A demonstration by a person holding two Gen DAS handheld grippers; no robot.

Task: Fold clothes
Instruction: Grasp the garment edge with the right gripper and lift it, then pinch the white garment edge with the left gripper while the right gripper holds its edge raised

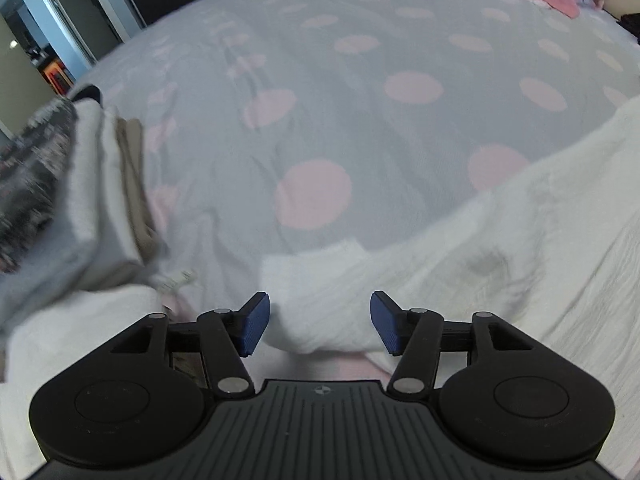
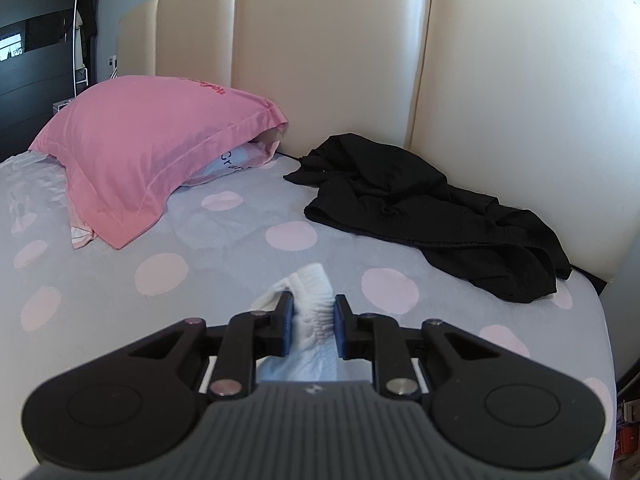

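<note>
Clothes (image 1: 60,208) sat stacked at nine o'clock of your left gripper (image 1: 320,322), whose fingers stood released, a white garment (image 1: 460,280) lying on the bedsheet (image 1: 360,128) between them. Your right gripper (image 2: 313,326) clenched a bunched fold of white fabric (image 2: 314,300); a black garment (image 2: 432,212) lay crumpled at one o'clock.

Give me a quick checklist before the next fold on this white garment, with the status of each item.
1. Right gripper clamped on the white knit garment's bunched edge: ok.
2. Left gripper gripping the garment: not ok, pads apart, cloth only lying between them.
3. Bare grey sheet with pink dots ahead to lay it on: ok.
4. Crumpled black garment apart from it: ok.
5. Garment lying flat: cannot tell.
</note>
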